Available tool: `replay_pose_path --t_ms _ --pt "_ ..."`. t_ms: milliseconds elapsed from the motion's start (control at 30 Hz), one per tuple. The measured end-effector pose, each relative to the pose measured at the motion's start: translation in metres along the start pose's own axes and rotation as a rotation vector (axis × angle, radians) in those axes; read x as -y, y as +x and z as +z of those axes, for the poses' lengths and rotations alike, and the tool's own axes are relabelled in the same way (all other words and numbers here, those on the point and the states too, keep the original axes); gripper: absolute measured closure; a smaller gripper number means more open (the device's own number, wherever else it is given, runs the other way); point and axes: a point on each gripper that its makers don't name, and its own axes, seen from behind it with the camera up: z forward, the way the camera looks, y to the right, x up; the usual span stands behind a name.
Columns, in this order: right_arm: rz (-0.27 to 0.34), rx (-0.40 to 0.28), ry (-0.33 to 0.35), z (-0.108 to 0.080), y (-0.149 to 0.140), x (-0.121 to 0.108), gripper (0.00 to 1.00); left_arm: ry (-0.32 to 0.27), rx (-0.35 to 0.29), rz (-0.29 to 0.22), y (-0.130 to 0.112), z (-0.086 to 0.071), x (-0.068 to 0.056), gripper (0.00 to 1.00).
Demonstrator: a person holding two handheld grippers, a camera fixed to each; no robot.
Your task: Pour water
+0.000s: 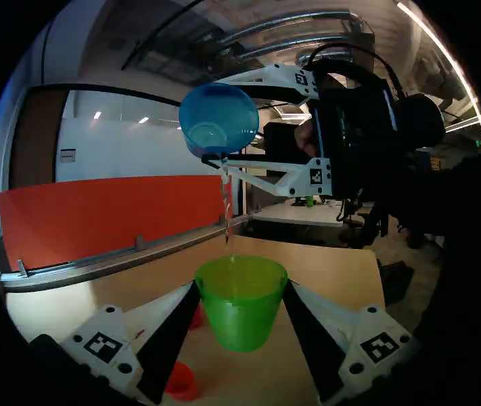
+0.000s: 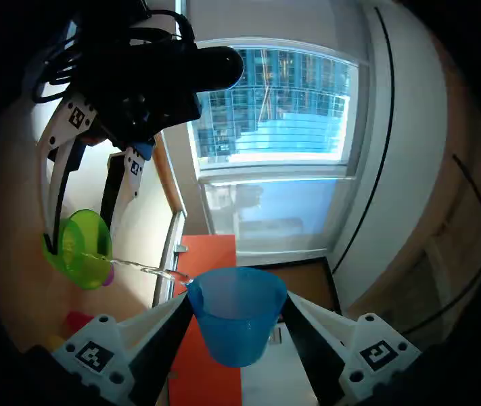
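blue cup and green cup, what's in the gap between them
A thin stream of water, falling from the tilted blue cup into the green cup below; otherwise open air. It shows in both gripper views.

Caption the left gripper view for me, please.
Pouring water from blue cup in right gripper into green cup in left gripper.

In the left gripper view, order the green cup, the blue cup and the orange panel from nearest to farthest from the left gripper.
1. The green cup, between the jaws, bottom centre.
2. The blue cup, tilted above it, with water running down into it.
3. The orange panel, farther back on the left.
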Motion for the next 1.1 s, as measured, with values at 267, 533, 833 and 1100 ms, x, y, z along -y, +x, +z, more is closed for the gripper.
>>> replay_pose_path --t_ms 267,533,833,1100 --pt "-0.039 -0.005 0.001 0.001 0.003 0.002 0.10 0.005 -0.002 -0.007 0.000 0.000 0.002 0.14" --pt "-0.084 -0.011 -0.008 0.003 0.007 0.002 0.10 0.007 -0.004 -0.008 0.001 -0.001 0.003 0.14" --pt "-0.150 -0.020 -0.019 0.005 0.014 0.001 0.10 0.008 -0.007 -0.015 0.002 -0.002 0.005 0.14" --pt "-0.140 -0.024 -0.021 0.004 0.015 0.003 0.10 0.007 -0.007 -0.016 0.001 -0.002 0.005 0.14"
